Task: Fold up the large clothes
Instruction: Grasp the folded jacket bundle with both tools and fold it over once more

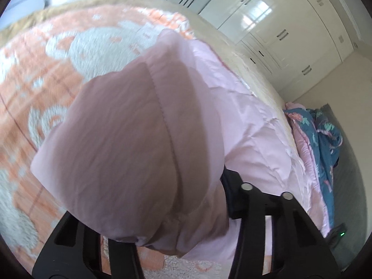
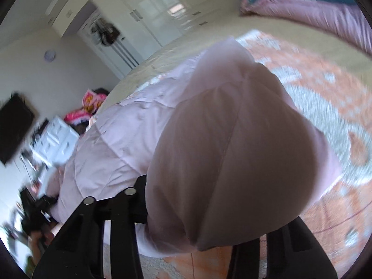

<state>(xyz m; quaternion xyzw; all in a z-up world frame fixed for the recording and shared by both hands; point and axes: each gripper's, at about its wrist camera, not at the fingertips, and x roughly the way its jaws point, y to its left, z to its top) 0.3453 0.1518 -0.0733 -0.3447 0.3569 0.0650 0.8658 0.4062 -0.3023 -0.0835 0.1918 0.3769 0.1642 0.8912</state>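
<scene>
While above the orange-and-white patterned fleece blanket [image 1: 46, 74], both black grippers, left [image 1: 186, 211] and right [image 2: 190, 211], clamp the pale pink quilted puffer jacket [image 1: 130, 139].

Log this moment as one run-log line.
stage: fold start | left gripper: shut on pink padded jacket | right gripper: shut on pink padded jacket | surface: orange-and-white blanket

bed [image 1: 34, 74]: orange-white blanket | wardrobe [image 1: 290, 28]: glossy cream | walls: pale
</scene>
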